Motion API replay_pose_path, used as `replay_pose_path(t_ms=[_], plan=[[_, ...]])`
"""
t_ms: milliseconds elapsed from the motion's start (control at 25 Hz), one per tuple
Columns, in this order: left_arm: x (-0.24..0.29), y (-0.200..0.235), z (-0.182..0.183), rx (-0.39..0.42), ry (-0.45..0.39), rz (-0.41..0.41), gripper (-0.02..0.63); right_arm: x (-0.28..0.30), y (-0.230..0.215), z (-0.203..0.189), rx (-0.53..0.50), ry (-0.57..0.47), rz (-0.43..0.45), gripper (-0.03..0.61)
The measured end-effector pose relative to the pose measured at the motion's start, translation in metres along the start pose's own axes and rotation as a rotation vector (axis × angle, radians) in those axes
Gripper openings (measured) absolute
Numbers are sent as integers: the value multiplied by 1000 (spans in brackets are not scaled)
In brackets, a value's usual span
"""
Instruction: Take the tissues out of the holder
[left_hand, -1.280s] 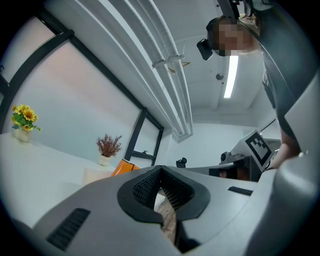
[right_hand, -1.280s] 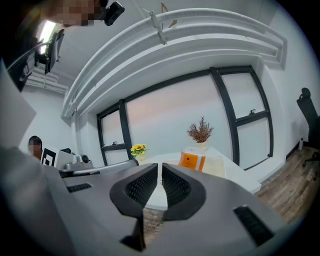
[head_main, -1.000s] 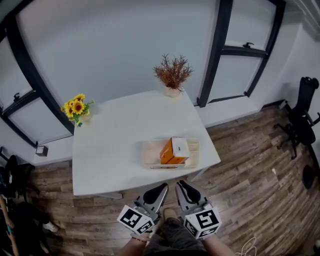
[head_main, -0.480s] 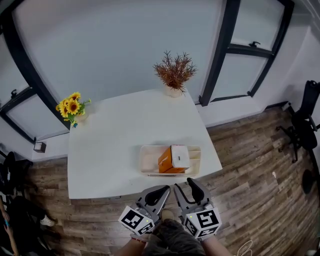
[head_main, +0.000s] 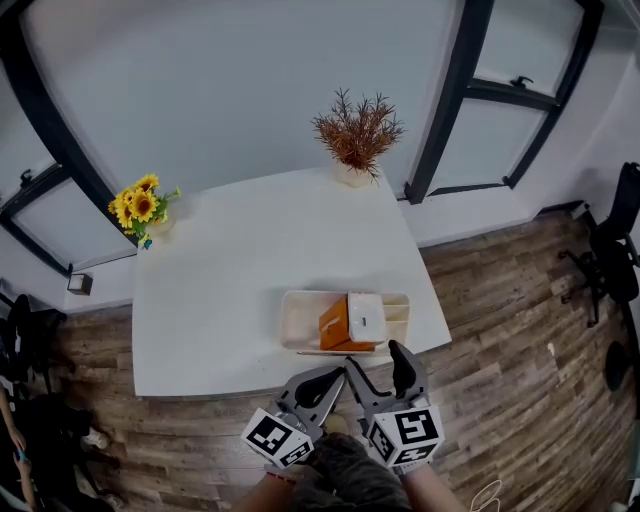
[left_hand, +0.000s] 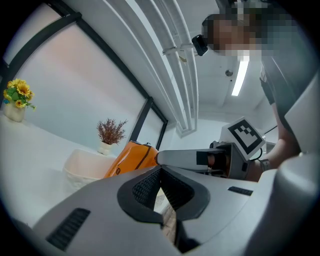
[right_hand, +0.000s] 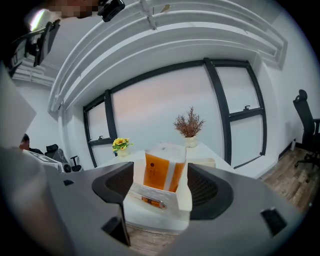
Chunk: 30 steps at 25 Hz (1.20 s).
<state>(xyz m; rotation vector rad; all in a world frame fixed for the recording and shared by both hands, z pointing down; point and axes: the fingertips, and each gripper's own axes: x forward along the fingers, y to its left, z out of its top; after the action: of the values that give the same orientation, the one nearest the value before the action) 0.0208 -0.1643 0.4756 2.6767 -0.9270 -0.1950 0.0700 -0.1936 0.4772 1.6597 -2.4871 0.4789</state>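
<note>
Risk: an off-centre reach tips the tissue pack (head_main: 350, 322).
Right tongs (head_main: 377, 362) just opened, empty, short of the holder (head_main: 296, 318); left tongs (head_main: 334, 375) together.

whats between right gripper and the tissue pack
Right gripper view: only the holder's near wall and table edge. The right gripper's jaws have just been opening, nothing between them; the tissue pack stands beyond.

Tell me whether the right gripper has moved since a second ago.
Yes. The right gripper has come forward to the front edge of the table, toward the tissue holder; its jaws have just been opening, with nothing between them.
</note>
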Motion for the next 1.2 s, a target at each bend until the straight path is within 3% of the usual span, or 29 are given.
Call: replay_pose_path(t_ms=[1200], plan=[[9, 23, -24, -46, 33, 12, 8, 48, -9, -4, 82, 44, 22, 321]])
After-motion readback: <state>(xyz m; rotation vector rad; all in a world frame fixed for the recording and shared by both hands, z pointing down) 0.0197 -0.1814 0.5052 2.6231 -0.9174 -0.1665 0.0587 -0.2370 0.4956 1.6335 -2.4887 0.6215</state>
